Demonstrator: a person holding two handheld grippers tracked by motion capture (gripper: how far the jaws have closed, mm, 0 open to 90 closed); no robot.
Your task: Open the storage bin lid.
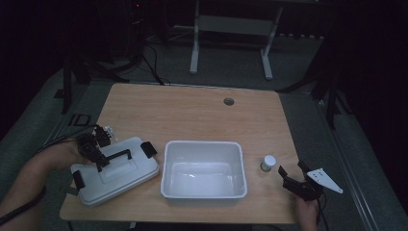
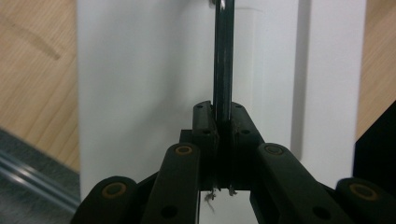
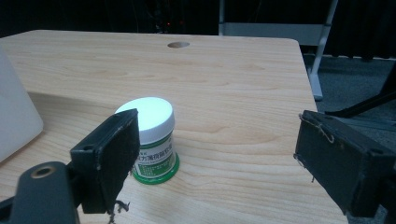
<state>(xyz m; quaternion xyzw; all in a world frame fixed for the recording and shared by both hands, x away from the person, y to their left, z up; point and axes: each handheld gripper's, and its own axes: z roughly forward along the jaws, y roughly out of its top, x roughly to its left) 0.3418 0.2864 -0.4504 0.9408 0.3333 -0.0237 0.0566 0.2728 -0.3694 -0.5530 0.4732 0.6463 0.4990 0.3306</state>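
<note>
A pale wooden table [image 1: 192,115] with a visible grain and rounded corners is seen from above, with a small round grommet hole [image 1: 228,101] near its far edge. At the centre stands an open white plastic bin [image 1: 204,168], rectangular with rounded corners and a smooth, slightly glossy inside; nothing can be made out in it.

To the left of the bin lies a white plastic lid [image 1: 115,171], flat and angled, with black clips at its ends and a thin black handle [image 1: 115,155] across its top. The left gripper [image 1: 98,154] is set over this handle. In the left gripper view the jaws are seen closed tightly on the handle [image 2: 222,70], a narrow, dark, shiny bar standing upright between them, with the lid's white surface [image 2: 140,93] behind. The upper end of the bar is cut off by the frame edge.

To the right of the bin, apart from it, stands a small round jar [image 1: 268,162] with a smooth white cap and a green-edged label. In the right gripper view the jar [image 3: 152,140] is partly hidden behind one jaw, and its label print is too small to be read. The right gripper [image 1: 292,173] is held wide open near the jar, with nothing between its flat, black, rough-faced pads [image 3: 119,158]. Frayed threads are noted on the pad edges. The background beyond the table is dark and hard to make out.
</note>
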